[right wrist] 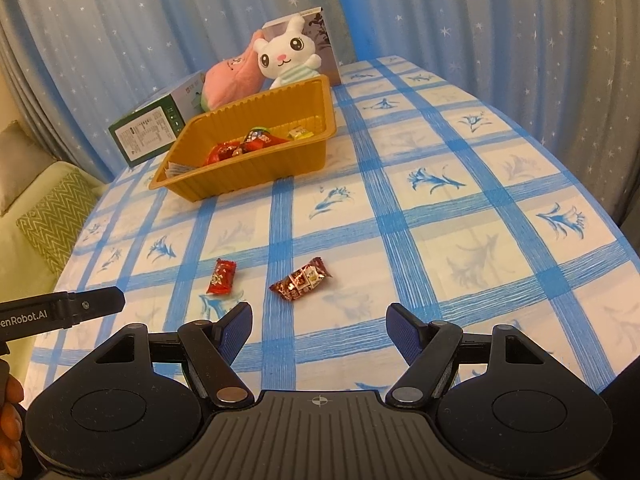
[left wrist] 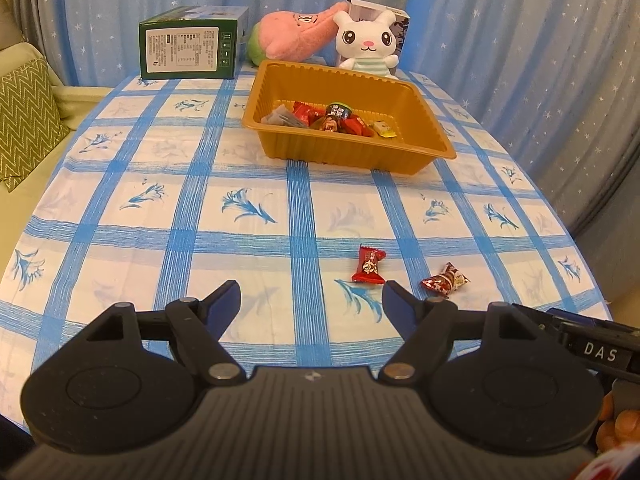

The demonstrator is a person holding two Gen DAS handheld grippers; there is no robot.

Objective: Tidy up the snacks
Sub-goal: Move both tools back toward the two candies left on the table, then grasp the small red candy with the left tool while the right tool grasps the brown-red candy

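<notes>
Two wrapped candies lie loose on the blue-checked tablecloth: a bright red candy point(left wrist: 368, 265) point(right wrist: 221, 277) and a dark red-brown candy point(left wrist: 445, 278) point(right wrist: 301, 279) to its right. A golden-brown plastic tray point(left wrist: 420, 92) point(right wrist: 256, 162) stands farther back with several wrapped snacks inside. My left gripper point(left wrist: 311, 300) hovers open just short of the red candy, nothing between its fingers. My right gripper point(right wrist: 319, 322) is open too, just short of the dark candy, and holds nothing. Each gripper's body shows at the other view's edge.
Behind the tray stand a green box point(left wrist: 188, 46) point(right wrist: 148, 136), a pink plush point(left wrist: 292, 34) point(right wrist: 230, 80), a white rabbit plush point(left wrist: 366, 40) point(right wrist: 288, 56) and a grey box point(right wrist: 316, 36). A sofa with a green zigzag cushion point(left wrist: 24, 120) point(right wrist: 56, 220) sits left of the table.
</notes>
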